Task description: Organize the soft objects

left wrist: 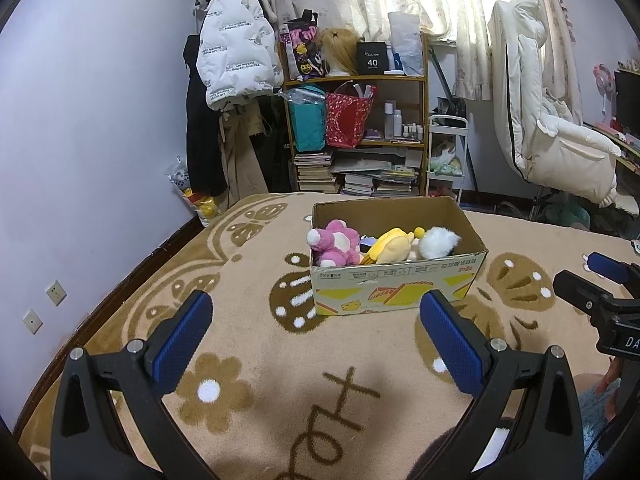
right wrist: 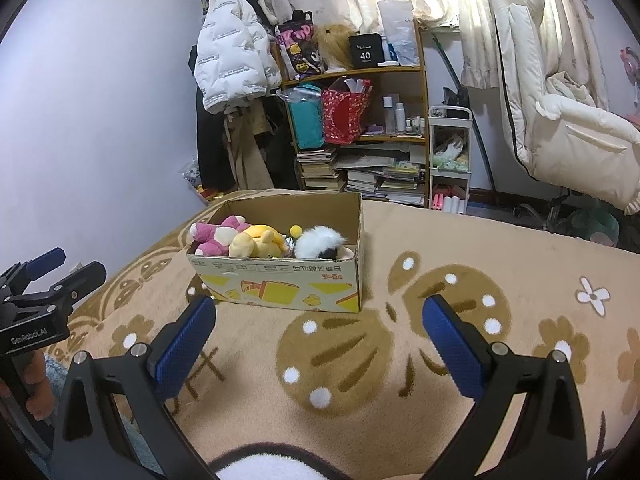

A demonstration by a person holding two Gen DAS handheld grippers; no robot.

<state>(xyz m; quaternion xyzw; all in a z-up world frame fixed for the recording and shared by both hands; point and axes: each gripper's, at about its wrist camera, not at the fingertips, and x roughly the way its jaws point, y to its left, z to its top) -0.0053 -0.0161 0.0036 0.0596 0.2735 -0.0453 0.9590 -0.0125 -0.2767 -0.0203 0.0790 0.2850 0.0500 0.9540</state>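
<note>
While both tools are held back from the work, the cardboard box point(left wrist: 400, 268) is seen standing on the patterned blanket point(left wrist: 248, 360) of the bed, ahead of both cameras. Three soft toys are packed side by side inside it: a pink plush point(left wrist: 334, 244) at the left end, a yellow plush point(left wrist: 390, 246) in the middle and a white fluffy plush point(left wrist: 438, 242) toward the right. They appear to have been gathered there so that they are kept together.

The left hand-held gripper point(left wrist: 316, 344) is released, its blue pads spread wide with nothing between them. The right hand-held gripper point(right wrist: 318, 344) is likewise spread and empty, hovering near the box's front wall. No loose toy can be made out on the blanket in either view, so the sorting is judged to be largely done. A cluttered bookshelf point(left wrist: 356, 120) stands against the far wall.
</note>
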